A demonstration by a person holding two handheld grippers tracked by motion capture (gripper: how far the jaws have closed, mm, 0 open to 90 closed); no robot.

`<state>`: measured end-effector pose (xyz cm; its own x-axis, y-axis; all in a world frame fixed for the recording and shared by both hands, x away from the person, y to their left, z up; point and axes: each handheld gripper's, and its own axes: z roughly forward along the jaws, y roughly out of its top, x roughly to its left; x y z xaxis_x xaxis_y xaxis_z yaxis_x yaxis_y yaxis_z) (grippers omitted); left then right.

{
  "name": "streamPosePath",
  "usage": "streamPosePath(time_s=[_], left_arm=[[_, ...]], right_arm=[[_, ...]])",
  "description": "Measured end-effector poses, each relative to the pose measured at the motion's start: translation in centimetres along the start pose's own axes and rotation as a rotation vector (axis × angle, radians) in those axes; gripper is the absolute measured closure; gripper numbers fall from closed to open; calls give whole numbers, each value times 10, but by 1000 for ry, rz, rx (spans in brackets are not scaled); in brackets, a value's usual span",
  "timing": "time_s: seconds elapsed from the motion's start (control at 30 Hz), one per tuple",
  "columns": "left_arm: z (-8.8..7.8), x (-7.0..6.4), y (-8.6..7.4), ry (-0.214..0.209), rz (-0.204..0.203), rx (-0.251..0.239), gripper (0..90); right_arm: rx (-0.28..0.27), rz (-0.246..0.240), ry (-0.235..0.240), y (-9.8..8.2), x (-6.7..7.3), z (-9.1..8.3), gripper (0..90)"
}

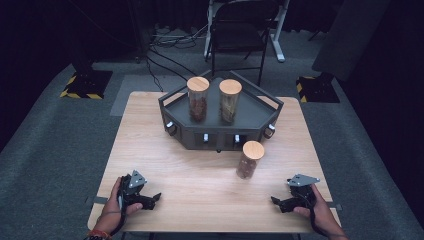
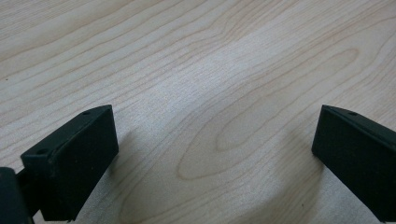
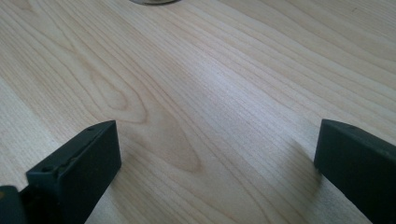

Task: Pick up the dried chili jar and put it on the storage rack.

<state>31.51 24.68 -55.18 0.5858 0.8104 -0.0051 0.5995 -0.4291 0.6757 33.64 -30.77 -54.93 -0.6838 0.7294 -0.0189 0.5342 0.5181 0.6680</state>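
Two glass jars with wooden lids, one [image 1: 198,99] holding reddish-brown contents and one [image 1: 230,100] holding paler contents, stand upright on a dark grey corner tray [image 1: 260,116] at the back of the wooden table [image 1: 150,135]. A third jar [image 1: 249,159] with a wooden lid stands on the table in front of the tray's right side. My left gripper [image 1: 156,198] rests near the front left edge, open, jaws wide apart over bare wood [image 2: 215,116]. My right gripper [image 1: 276,202] rests near the front right edge, open, with the jar's base [image 3: 152,1] at the top edge of its view.
A dark folding chair [image 1: 239,35] and cables lie on the floor behind the table. Two black stand bases with yellow-striped edges [image 1: 85,84] [image 1: 317,87] sit at the back left and back right. Grey carpet surrounds the table.
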Motion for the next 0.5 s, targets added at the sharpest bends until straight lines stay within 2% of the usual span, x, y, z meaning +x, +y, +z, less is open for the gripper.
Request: streamPosePath(time_s=[0.13,0.5], left_arm=[[0,0,0,0,0,0,2],[0,0,0,0,0,0,2]], right_arm=[[0,2,-30,3,1,-3,27],[-14,-13,-37,11,7,-8,24]])
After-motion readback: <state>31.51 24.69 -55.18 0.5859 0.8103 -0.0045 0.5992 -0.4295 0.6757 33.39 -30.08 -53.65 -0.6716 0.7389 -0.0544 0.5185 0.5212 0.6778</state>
